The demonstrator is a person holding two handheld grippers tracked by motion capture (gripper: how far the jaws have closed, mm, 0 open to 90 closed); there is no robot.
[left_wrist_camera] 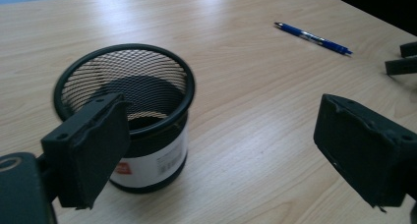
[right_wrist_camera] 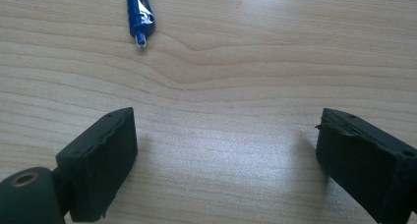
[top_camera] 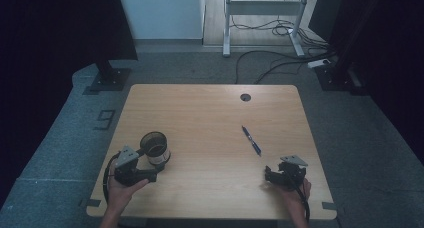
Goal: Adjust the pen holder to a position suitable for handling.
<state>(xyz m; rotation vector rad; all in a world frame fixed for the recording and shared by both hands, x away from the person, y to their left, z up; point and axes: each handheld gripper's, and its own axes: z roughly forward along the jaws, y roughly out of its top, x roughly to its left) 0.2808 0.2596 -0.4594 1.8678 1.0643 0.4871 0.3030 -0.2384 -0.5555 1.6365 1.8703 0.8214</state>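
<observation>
Sitting near the tabletop's (top_camera: 210, 113) left front edge, the mesh cup (top_camera: 155, 148) is looking light, stiff and springy; its rim is offering the best hold. Just before it, the left gripper (top_camera: 150, 174) is gaping wide, holding nothing. Farther right, the right gripper (top_camera: 270, 175) is resting open and empty, facing the slim, smooth pen (top_camera: 251, 140), which is lying well apart.

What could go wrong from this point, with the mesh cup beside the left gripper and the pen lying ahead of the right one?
The left gripper stands open with one pad right beside the rim of the mesh cup; a sideways nudge might tip or slide it. The pen lies flat on the table, so the open right gripper may roll it away or scrape the wood.
</observation>
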